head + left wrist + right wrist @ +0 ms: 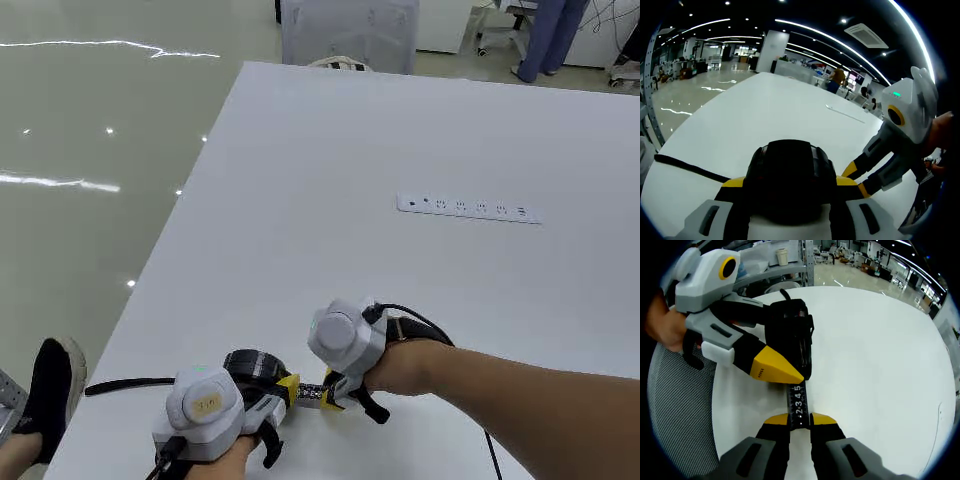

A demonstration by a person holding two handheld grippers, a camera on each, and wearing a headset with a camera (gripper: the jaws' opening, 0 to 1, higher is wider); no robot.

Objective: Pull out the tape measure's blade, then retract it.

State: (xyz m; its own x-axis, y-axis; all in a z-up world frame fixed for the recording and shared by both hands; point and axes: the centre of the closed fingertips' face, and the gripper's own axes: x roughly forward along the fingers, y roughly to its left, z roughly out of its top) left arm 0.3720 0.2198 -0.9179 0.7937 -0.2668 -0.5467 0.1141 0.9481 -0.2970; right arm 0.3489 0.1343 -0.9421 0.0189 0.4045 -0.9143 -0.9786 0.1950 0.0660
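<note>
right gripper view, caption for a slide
Right claw pinches the tape measure's blade, drawn slightly from the black case held by the left claw.

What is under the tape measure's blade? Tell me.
The blade, drawn a little from the tape measure, has the white table beneath it. Its tip is hidden between the right gripper's shut jaws.

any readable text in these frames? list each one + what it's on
"2 3 4 5": printed on the tape measure's blade, just ahead of the right tool that clamps it.
Yellow sticker on top of the left tool: blurred, unreadable.
Power strip markings: too small to read.
</note>
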